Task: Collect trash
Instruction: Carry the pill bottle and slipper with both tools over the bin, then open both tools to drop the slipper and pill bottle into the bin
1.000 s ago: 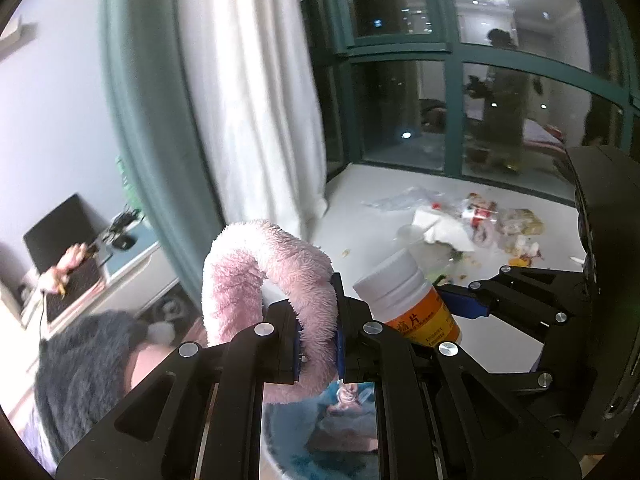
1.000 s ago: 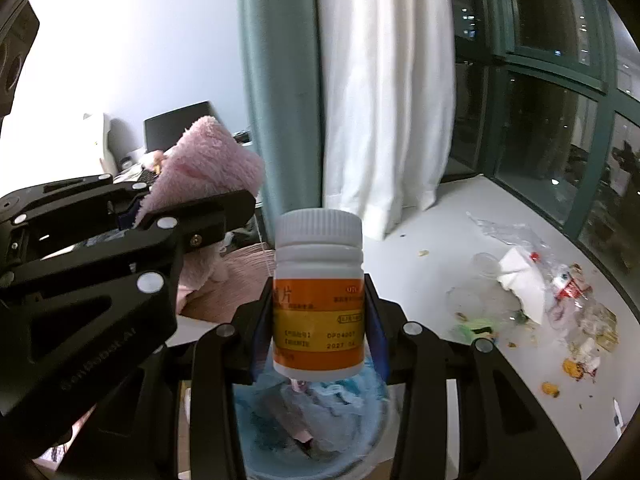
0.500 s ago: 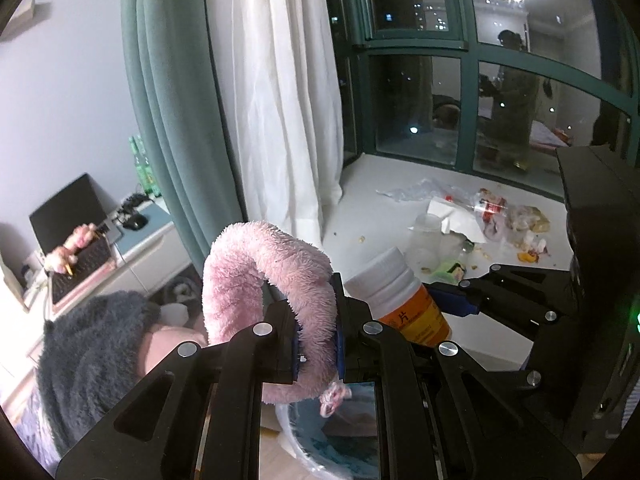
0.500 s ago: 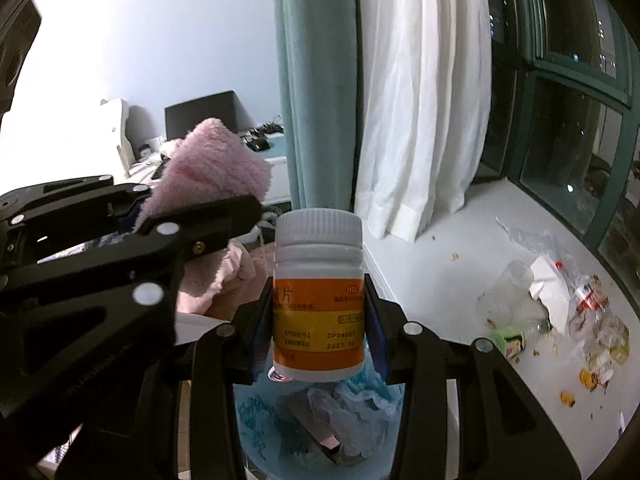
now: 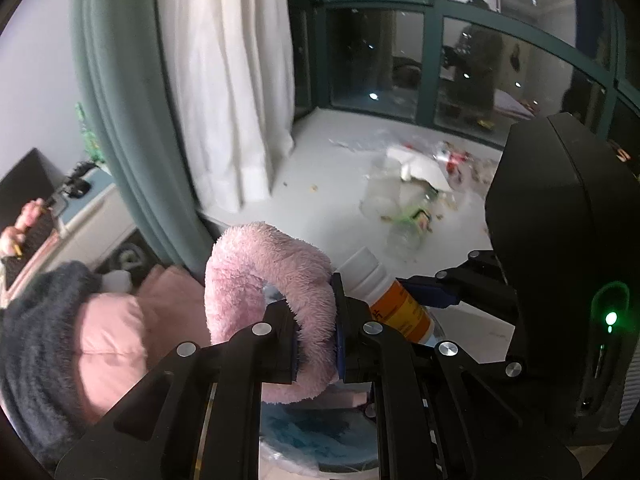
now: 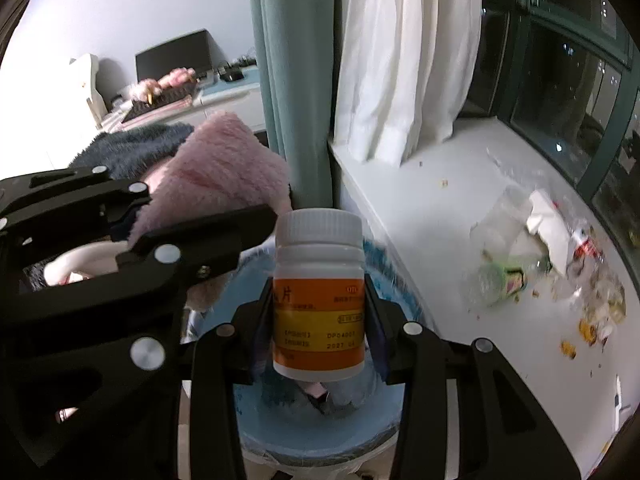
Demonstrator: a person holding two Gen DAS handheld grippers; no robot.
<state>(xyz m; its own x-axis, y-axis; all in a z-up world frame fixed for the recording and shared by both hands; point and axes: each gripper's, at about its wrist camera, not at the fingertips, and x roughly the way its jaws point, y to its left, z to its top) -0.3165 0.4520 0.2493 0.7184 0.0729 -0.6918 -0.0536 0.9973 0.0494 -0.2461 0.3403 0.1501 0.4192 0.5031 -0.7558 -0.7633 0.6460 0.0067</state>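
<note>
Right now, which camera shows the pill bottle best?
The right wrist view: the pill bottle stands upright and centred in the right gripper, label facing the lens. The left wrist view catches it only tilted, partly hidden behind the left gripper.

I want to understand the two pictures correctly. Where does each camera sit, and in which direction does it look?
Left wrist: sits on the left tool, looks along its fingers at the pink fluffy item it grips; the right tool shows at right.
Right wrist: sits on the right tool, looks at the pill bottle it grips; the left tool shows at left.
Both show the blue-lined bin, curtains and sill litter.
</note>
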